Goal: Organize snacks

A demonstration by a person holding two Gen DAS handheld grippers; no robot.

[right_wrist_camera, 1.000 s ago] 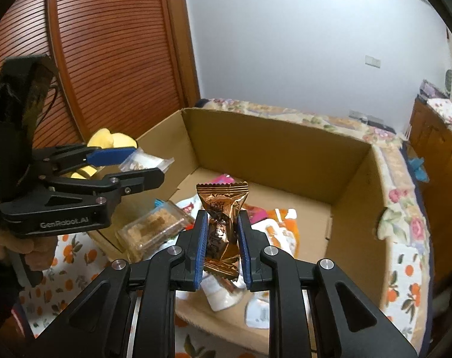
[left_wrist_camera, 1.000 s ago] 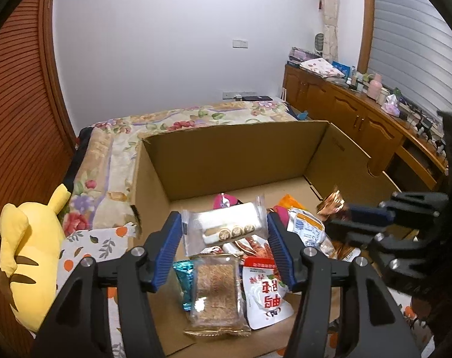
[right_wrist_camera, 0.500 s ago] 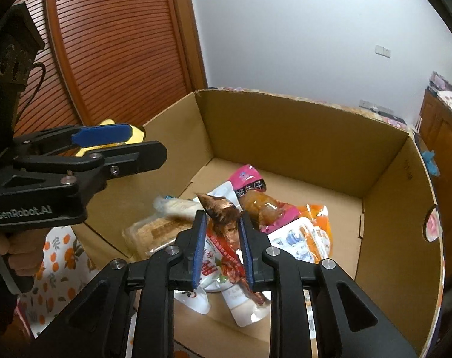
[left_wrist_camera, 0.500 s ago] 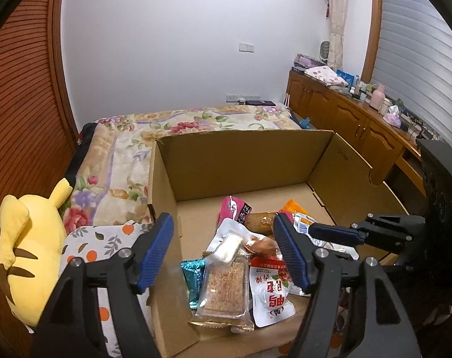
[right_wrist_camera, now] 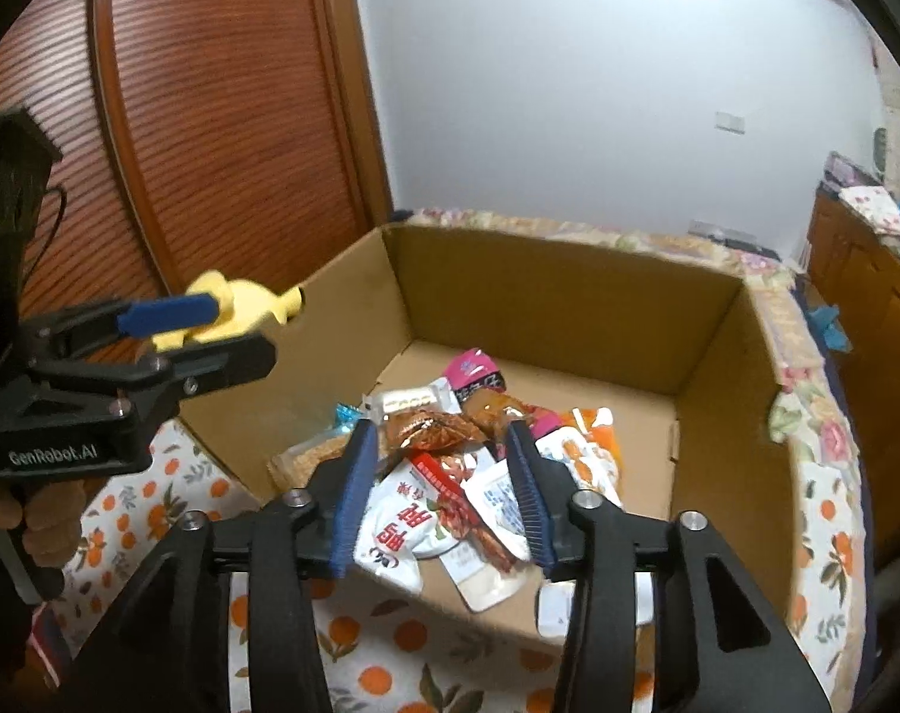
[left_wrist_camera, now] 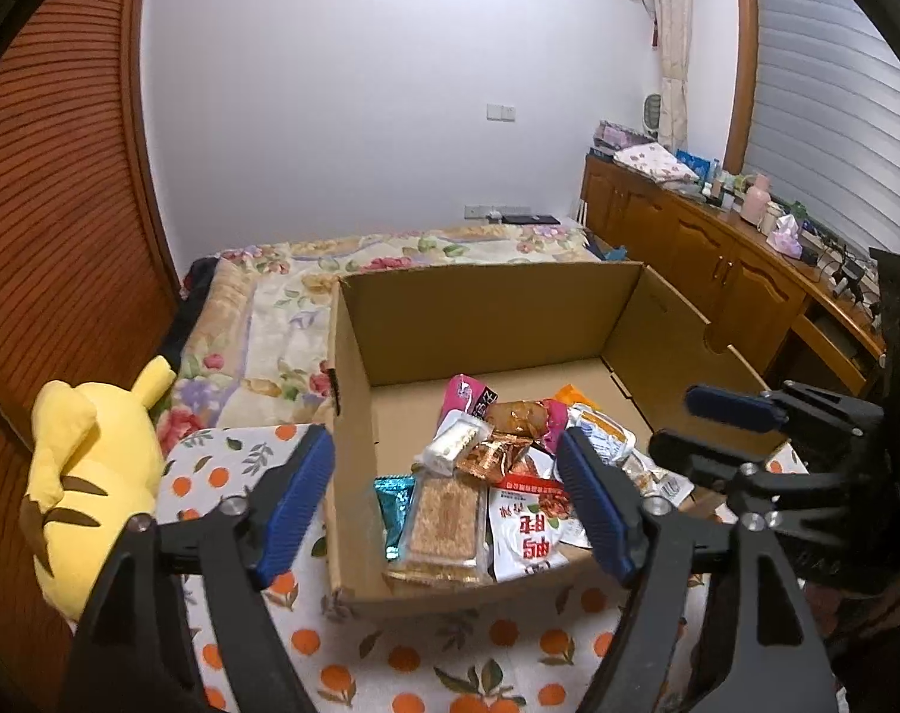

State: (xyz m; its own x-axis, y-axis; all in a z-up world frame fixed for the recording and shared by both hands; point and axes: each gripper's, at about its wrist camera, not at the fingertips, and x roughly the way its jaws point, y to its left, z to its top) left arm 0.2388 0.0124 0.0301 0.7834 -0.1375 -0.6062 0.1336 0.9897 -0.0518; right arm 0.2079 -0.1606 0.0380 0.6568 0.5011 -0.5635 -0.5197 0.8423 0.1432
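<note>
Snacks dropped into the cardboard box (left_wrist_camera: 485,321), both claws let go.

Box first, sitting on the orange-print cloth (left_wrist_camera: 450,653): a second ago the left gripper (left_wrist_camera: 444,499) held a clear wafer pack (left_wrist_camera: 456,438) and the right gripper (right_wrist_camera: 438,475) a bronze candy wrapper (right_wrist_camera: 432,425); both now lie on the pile at about 12 o'clock from the claws. Two more are sorted. Each claw is empty, jaws opening, tilted down over the near rim.
</note>
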